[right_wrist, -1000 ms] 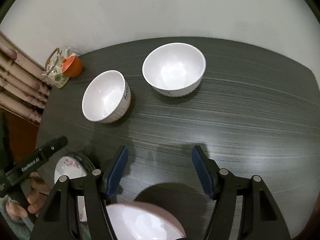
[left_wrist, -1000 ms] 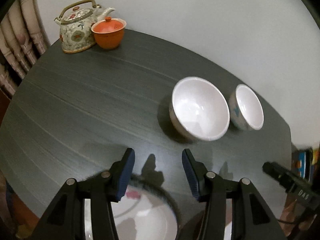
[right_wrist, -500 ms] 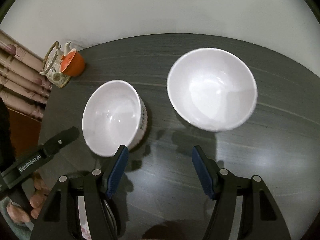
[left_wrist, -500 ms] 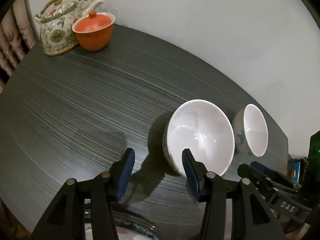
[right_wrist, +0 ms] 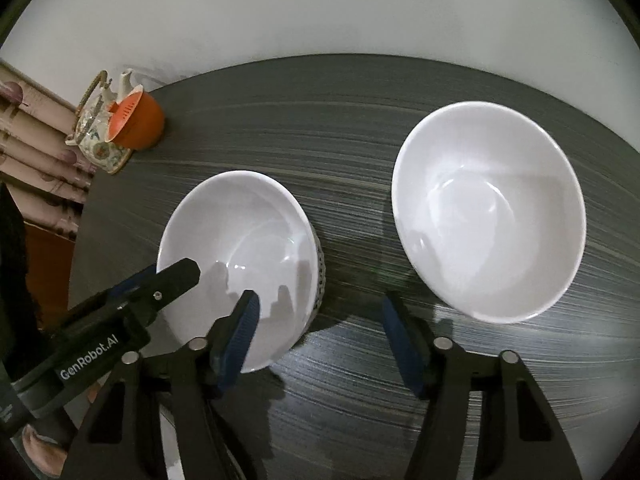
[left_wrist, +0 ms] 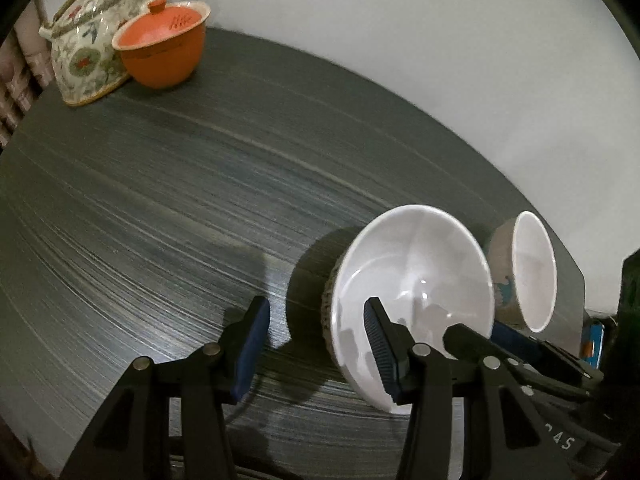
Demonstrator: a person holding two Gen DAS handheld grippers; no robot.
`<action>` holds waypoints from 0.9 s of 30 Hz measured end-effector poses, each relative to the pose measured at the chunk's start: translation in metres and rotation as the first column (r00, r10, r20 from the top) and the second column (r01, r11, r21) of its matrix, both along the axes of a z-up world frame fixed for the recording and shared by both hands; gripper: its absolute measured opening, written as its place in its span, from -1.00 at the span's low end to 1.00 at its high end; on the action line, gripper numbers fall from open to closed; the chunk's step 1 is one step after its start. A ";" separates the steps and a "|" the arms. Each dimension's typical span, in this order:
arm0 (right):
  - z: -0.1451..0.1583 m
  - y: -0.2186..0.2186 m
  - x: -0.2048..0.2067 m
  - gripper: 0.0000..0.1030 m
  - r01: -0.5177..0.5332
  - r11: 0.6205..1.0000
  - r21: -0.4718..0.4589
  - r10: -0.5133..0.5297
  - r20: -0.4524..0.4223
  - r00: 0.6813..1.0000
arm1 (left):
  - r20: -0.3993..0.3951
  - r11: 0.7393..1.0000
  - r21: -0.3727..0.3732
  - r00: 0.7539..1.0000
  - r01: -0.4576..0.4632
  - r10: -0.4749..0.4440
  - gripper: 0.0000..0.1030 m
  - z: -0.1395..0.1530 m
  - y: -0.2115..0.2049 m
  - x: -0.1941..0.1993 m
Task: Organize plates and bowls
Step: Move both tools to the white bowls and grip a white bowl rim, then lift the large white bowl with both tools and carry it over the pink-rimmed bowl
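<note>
Two white bowls stand on a dark round table (left_wrist: pixel 200 208). The patterned bowl (left_wrist: pixel 408 276) (right_wrist: pixel 240 256) is the left one; the second bowl (left_wrist: pixel 528 272) (right_wrist: pixel 488 208) stands to its right. My left gripper (left_wrist: pixel 316 336) is open, its right finger inside the patterned bowl and its left finger outside, straddling the near-left rim. It also shows in the right wrist view (right_wrist: pixel 160 280). My right gripper (right_wrist: pixel 320 320) is open, its left finger over the patterned bowl's near-right rim and its right finger on the table side, short of the second bowl.
A floral teapot (left_wrist: pixel 88 40) (right_wrist: pixel 100 128) and an orange lidded cup (left_wrist: pixel 164 48) (right_wrist: pixel 136 120) stand at the table's far left edge. A wall runs behind the table. A plate edge (right_wrist: pixel 176 452) shows under the right gripper.
Both grippers moved forward and down toward the bowls. The left gripper's fingers now straddle the patterned bowl's rim; the plates near the front edge have slid out of view.
</note>
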State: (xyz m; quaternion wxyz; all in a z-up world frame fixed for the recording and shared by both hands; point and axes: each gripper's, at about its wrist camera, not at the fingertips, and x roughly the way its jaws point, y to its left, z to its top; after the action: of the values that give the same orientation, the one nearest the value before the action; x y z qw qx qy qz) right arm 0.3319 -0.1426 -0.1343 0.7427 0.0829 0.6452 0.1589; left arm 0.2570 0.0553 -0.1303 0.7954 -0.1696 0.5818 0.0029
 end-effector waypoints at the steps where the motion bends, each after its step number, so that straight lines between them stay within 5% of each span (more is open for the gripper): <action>1: -0.002 0.000 0.000 0.06 0.003 1.000 0.002 -0.003 -0.002 1.000 | -0.006 1.000 0.002 1.000 -0.002 0.003 -0.13 -0.002 0.001 0.000; 3: -0.005 0.000 0.001 -0.04 0.009 1.000 0.002 -0.009 -0.004 1.000 | -0.013 1.000 -0.010 1.000 0.004 -0.004 -0.39 -0.006 0.000 0.002; 15: -0.018 0.002 0.006 -0.68 0.013 0.999 0.045 -0.012 -0.026 1.000 | -0.030 0.999 -0.024 0.999 0.029 -0.030 -0.73 -0.016 -0.005 0.016; 27: -0.007 -0.004 -0.004 -0.70 0.013 1.000 0.020 -0.013 0.008 1.000 | -0.011 0.999 -0.023 0.999 0.049 -0.049 -0.73 -0.005 -0.006 0.004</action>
State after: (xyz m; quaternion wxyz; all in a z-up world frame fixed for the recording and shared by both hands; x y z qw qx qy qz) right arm 0.3276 -0.1464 -0.1416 0.7454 0.0938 0.6401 0.1610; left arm 0.2610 0.0497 -0.1356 0.7899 -0.1640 0.5905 -0.0223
